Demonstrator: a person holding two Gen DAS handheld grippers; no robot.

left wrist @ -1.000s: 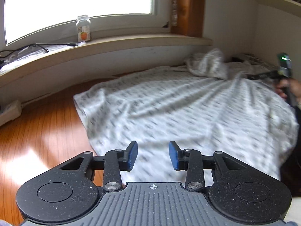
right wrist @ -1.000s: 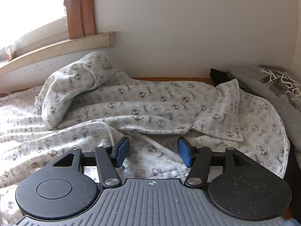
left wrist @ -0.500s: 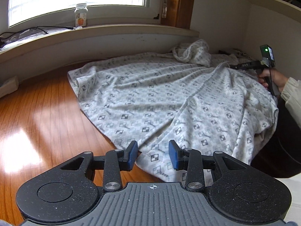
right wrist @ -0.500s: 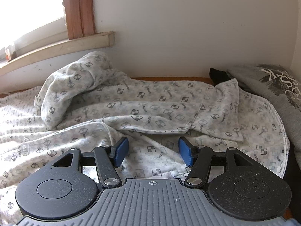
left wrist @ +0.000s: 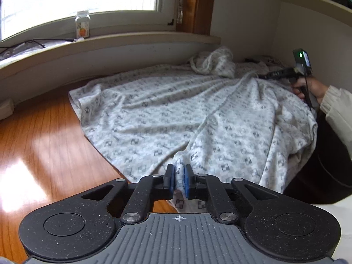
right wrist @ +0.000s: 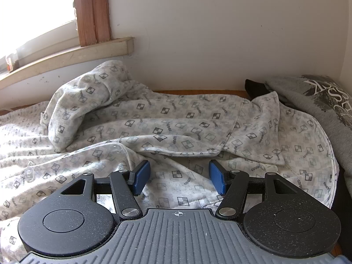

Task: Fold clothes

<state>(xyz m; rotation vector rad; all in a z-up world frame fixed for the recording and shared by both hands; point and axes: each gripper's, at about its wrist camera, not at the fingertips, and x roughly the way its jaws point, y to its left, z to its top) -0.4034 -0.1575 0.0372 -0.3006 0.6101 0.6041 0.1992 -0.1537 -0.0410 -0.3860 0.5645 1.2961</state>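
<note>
We're closing L gripper (left wrist: 179, 179) on shirt (left wrist: 176, 114) hem, open a sec ago; R gripper (right wrist: 179, 176) staying half-open, holding nothing.

On the patterned garment (right wrist: 167, 118) I read the small word "GOOD" printed again and again among the checked squares, while the grey top (right wrist: 319, 101) beside it bore large letters that I could not make out.
</note>
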